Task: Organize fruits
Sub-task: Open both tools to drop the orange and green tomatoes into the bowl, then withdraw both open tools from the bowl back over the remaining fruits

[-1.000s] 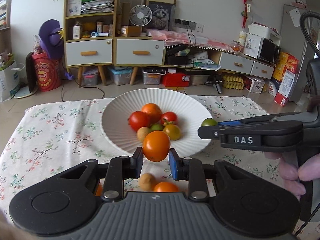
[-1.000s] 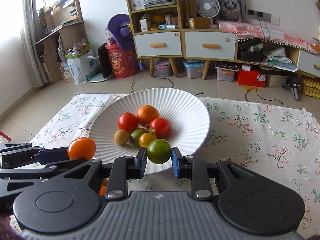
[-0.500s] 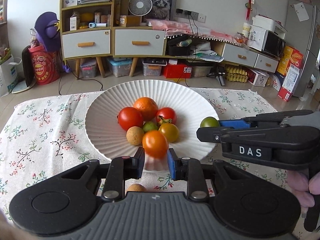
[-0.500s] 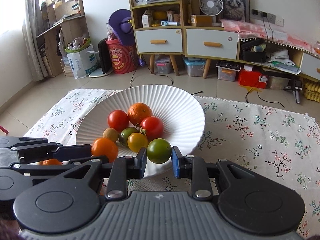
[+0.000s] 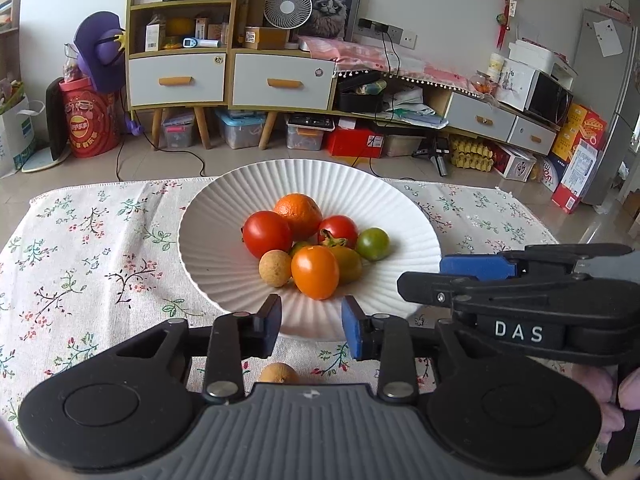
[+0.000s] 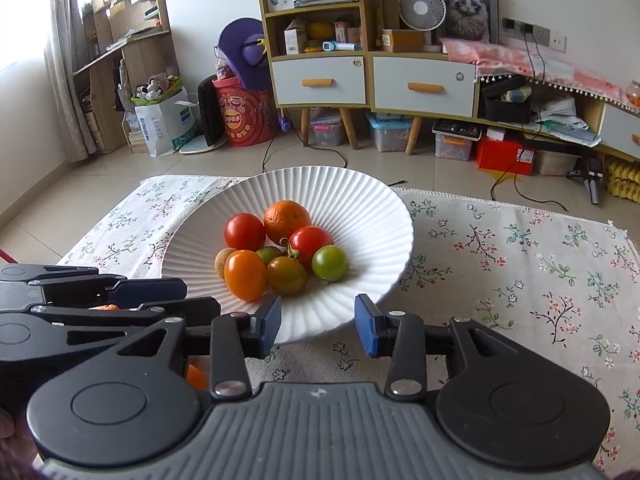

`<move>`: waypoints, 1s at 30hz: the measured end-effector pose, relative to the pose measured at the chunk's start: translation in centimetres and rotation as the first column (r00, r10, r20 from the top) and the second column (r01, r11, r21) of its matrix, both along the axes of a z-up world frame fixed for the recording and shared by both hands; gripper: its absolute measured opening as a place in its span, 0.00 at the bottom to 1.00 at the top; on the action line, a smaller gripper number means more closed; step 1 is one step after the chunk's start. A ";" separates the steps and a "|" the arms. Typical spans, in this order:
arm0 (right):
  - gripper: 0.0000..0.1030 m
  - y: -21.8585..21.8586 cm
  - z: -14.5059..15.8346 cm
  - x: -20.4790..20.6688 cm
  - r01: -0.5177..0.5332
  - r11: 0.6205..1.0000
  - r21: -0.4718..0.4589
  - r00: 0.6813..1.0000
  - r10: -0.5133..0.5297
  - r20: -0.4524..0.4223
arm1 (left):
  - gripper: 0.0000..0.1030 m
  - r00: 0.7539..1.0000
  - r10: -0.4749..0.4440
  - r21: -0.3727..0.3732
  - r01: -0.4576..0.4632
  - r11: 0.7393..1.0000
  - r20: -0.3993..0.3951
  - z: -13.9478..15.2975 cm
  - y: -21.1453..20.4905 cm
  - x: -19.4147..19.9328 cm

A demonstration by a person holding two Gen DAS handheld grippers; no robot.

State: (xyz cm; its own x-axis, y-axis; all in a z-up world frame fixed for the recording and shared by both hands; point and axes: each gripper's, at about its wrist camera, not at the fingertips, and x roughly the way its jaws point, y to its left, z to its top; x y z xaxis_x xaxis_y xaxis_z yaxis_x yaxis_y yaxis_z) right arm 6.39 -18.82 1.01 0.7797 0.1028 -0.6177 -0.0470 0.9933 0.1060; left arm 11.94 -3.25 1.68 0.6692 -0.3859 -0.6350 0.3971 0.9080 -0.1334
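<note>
Floral worktop (image 5: 92,240), white plate (image 5: 416,224) filling.
Both tools, left tool (image 5: 311,322) and right tool (image 6: 318,322), now spread empty; orange tomato (image 5: 315,272) and green tomato (image 6: 330,263) just dropped in.

A pale tiled floor (image 6: 120,172) is seen stretching back to a white wall (image 5: 440,4), against which a wooden cabinet (image 5: 180,40) with grey drawers and orange handles is set. A small white fan (image 5: 288,6) and a framed cat picture (image 5: 330,10) are perched on the low unit beside it. Daylight is thrown in from a curtained window (image 6: 60,8) by a bookshelf (image 6: 120,40).
</note>
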 end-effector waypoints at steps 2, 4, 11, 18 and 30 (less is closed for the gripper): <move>0.43 0.0 0.1 -0.2 0.006 1.000 0.003 1.000 -0.006 -0.002 | 0.44 1.000 -0.005 0.005 0.005 1.000 0.003 0.1 0.1 -0.1; 0.48 -0.1 0.3 -0.3 0.012 1.000 0.010 1.000 -0.012 -0.002 | 0.48 1.000 -0.008 0.017 0.008 1.000 0.011 0.2 0.3 -0.3; 0.61 -0.5 0.7 -1.0 0.048 0.998 0.040 0.999 -0.047 -0.016 | 0.56 1.000 -0.006 0.018 0.006 1.000 -0.004 0.6 1.5 -0.8; 0.76 -0.2 0.6 -1.8 0.060 0.997 0.040 0.998 -0.059 -0.036 | 0.74 1.000 -0.003 0.041 0.003 0.999 -0.016 0.6 2.7 -1.6; 0.94 0.8 -0.2 -3.4 0.050 0.998 0.040 0.996 -0.047 -0.079 | 1.00 0.998 0.065 0.081 -0.064 0.995 -0.020 0.1 5.8 -2.9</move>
